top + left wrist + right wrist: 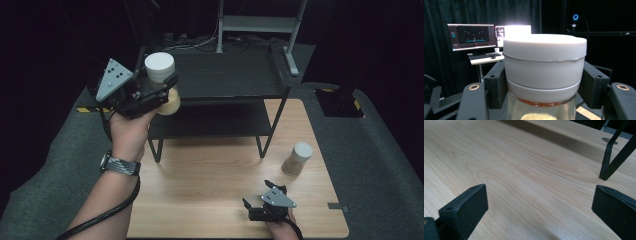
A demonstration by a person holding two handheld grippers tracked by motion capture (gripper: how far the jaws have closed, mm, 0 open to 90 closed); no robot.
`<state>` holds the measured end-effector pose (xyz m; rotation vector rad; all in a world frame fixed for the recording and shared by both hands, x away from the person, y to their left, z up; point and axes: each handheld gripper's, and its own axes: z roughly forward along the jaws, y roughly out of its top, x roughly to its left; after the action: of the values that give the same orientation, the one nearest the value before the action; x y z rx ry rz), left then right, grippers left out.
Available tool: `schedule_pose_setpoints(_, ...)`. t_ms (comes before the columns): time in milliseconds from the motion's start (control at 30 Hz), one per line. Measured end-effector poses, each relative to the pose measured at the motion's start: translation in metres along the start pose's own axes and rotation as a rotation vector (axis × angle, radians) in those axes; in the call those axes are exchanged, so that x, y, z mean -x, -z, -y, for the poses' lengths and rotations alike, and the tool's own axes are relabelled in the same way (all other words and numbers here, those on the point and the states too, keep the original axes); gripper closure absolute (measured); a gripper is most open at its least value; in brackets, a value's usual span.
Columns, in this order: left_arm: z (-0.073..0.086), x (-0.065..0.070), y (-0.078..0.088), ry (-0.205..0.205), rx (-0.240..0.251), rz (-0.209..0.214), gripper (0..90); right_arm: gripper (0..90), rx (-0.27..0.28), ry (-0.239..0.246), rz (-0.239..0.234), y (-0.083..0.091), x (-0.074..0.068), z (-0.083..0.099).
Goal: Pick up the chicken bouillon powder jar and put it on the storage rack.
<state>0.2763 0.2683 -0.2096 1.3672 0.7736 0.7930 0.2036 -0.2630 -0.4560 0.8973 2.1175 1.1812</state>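
A black two-tier shelf [225, 80] stands on the wooden counter [210, 175], with a second white-lidded jar [297, 159] near its right leg. The held jar's lower body is cut off in the left gripper view. The left gripper [157, 92] clamps the white-lidded jar [544, 67] beside the shelf's top tier. The right gripper [257, 200] rests wide open, holding nothing.

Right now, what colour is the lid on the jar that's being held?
White. The lid shows best in the left gripper view.
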Motion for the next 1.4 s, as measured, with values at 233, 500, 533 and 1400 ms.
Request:
schedule_pose_setpoints(233,-0.005,0.003,-0.019,-0.014,0.012,-0.012,34.0,0.0,0.005,0.001,-0.003,0.000,0.001,0.001)
schedule_pose_setpoints(500,-0.004,0.002,-0.040,-0.011,0.009,-0.024,34.0,0.0,0.007,0.000,-0.010,0.001,0.002,0.001)
schedule_pose_setpoints(533,-0.004,0.002,-0.042,-0.011,0.009,-0.025,34.0,0.0,0.007,-0.002,-0.011,0.001,0.003,0.001)
schedule_pose_setpoints(1400,0.003,0.003,-0.080,0.007,-0.022,-0.068,34.0,0.0,0.015,-0.009,-0.030,0.001,0.008,0.003)
